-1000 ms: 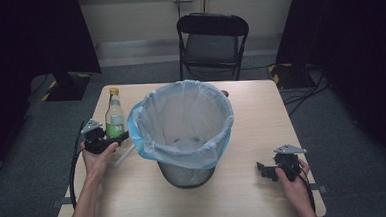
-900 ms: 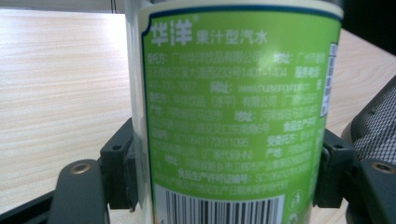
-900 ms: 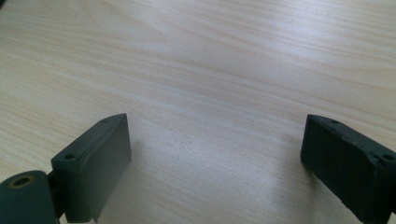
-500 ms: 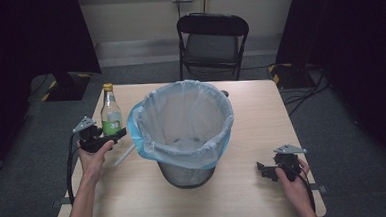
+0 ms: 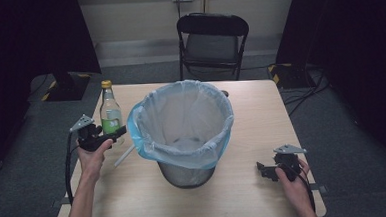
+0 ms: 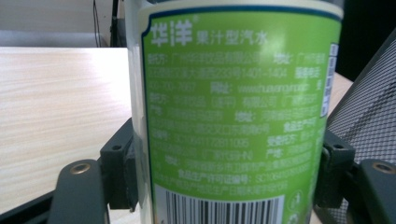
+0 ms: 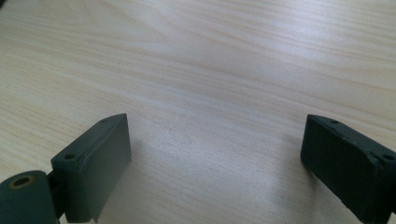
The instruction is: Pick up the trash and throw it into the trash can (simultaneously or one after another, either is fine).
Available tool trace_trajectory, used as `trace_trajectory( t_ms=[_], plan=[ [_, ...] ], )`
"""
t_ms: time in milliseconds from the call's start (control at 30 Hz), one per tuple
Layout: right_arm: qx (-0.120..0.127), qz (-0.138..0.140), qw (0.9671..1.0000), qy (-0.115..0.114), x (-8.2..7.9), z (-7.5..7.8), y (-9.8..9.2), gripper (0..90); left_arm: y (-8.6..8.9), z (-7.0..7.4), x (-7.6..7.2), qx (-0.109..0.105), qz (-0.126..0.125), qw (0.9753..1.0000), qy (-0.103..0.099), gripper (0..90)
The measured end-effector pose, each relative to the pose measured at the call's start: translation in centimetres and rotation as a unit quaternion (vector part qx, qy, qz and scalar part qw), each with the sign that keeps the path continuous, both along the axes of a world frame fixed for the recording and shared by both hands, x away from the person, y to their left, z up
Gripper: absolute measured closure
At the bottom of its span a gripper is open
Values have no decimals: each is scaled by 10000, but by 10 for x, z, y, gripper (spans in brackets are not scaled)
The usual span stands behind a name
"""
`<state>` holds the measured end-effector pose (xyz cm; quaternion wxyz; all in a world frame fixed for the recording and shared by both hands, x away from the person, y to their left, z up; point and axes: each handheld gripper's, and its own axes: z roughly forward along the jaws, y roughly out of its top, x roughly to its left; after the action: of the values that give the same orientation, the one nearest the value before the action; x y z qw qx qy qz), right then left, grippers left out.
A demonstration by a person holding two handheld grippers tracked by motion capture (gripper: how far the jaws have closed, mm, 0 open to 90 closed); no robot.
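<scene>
Holding the bottle (image 5: 111,115) at 9 o'clock of the bin (image 5: 185,134), left gripper (image 5: 113,134) pinched snug on its label. Right gripper (image 5: 262,171) wide open, holding nothing, at 4 o'clock. Next, probably: lift over the rim, then let go.

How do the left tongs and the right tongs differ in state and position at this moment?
The left tongs are shut on the bottle, their jaws pressing both sides of its green label; the right tongs are open with nothing between the jaws. The left tongs sit beside the lined bin at the table's left edge, while the right tongs hang over bare table near its front right corner. Both are hand-held, with black jaws.
</scene>
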<state>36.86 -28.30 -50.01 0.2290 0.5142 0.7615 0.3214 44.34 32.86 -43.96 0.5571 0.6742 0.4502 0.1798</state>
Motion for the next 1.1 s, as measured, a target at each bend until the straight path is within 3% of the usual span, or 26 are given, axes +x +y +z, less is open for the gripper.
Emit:
trace_trajectory(
  t_ms=[300,600,833,1100],
  plan=[
    [1,0,10000,1,0,0,0,77,0,17,-6,-67,-74,9996,-265,283],
    [0,1,10000,1,0,0,0,77,3,16,-5,-107,-80,9996,-251,283],
    [0,1,10000,0,0,0,0,77,3,30,-11,-223,-166,9986,-453,283],
    [0,0,10000,0,0,0,0,77,-3,44,-15,-153,-270,9980,-552,283]
  ],
)
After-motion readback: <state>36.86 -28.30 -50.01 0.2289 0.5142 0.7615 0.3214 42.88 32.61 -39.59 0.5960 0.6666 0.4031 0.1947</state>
